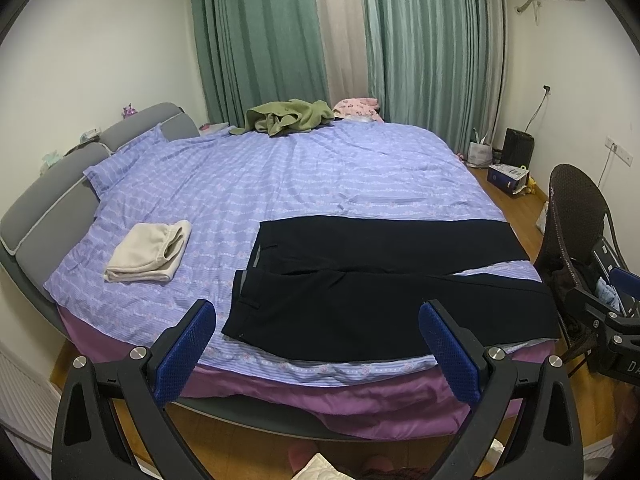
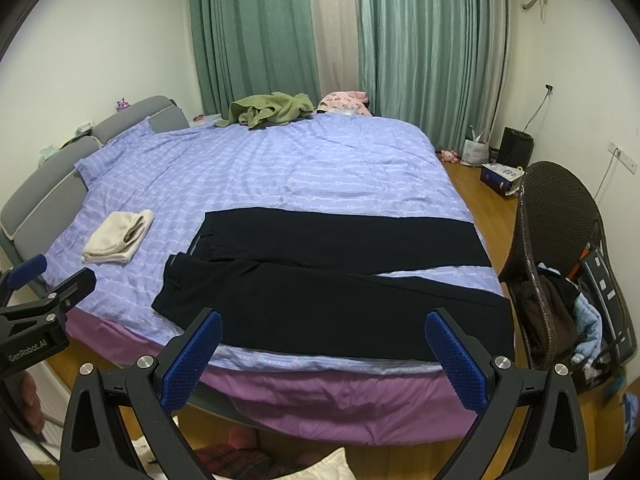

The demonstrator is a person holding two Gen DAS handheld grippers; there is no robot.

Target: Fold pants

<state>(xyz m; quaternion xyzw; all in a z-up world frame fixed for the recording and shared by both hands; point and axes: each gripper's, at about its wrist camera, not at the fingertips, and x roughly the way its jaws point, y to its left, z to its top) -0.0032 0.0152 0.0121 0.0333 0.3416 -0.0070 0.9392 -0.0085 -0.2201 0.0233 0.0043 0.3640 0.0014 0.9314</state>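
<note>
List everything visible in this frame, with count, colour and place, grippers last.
pants: one, black, spread flat on the near edge of the bed
folded cloth: one, cream, on the bed left of the pants
bedspread: one, lilac patterned, covering the bed
jacket: one, olive green, crumpled at the bed's far side
pink garment: one, beside the jacket
curtains: green, back wall
chair: one, dark wicker, right of the bed, clothes piled on it
box: one, blue, on the floor at right
left gripper: one, black with blue pads, open, above the bed edge
right gripper: one, same colours, open, above the bed edge
</note>
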